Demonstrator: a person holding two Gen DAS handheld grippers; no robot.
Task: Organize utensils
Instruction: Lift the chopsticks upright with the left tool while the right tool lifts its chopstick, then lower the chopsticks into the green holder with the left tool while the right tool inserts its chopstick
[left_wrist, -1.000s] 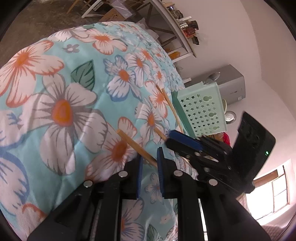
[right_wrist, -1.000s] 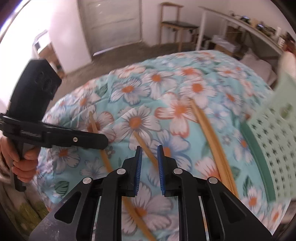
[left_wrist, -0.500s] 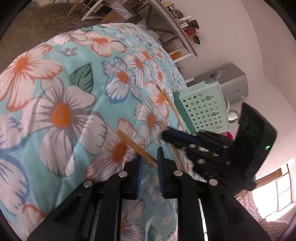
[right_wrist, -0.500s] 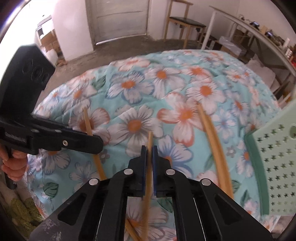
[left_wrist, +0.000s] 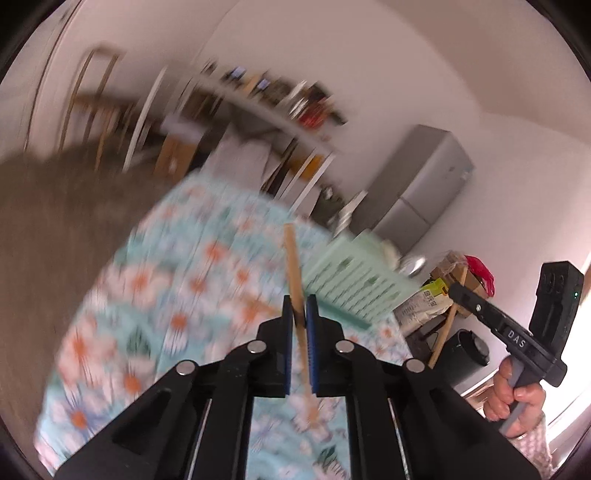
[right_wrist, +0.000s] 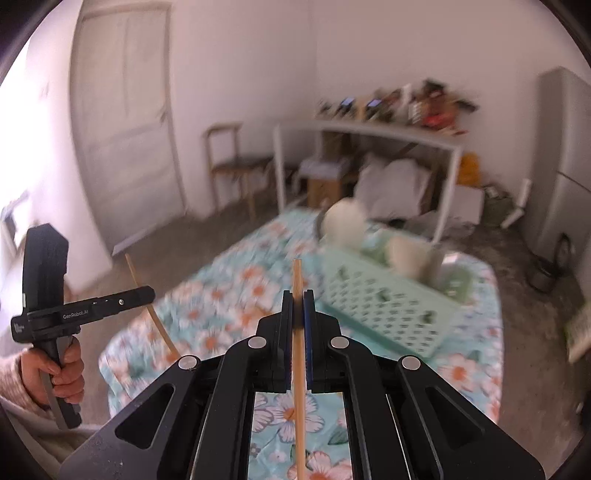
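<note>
Both tools have risen off the flowered bed since a second ago, the left tool (left_wrist: 300, 314) and right tool (right_wrist: 297, 310) each clenched on one chopstick (left_wrist: 295, 273) (right_wrist: 297, 291), neither yet in the green basket (right_wrist: 384, 310).

Left gripper (left_wrist: 300, 310): matt black plastic, shiny metal rivets, ribbed blue pads gripping a pale matt wooden chopstick (left_wrist: 293, 266). Right gripper (right_wrist: 297, 306): same finish, clamping a second wooden chopstick (right_wrist: 297, 280). Soft floral cloth cover (right_wrist: 221, 317) lying underneath. Perforated mint plastic basket (right_wrist: 384, 306) sitting at 2 o'clock, smooth.
</note>
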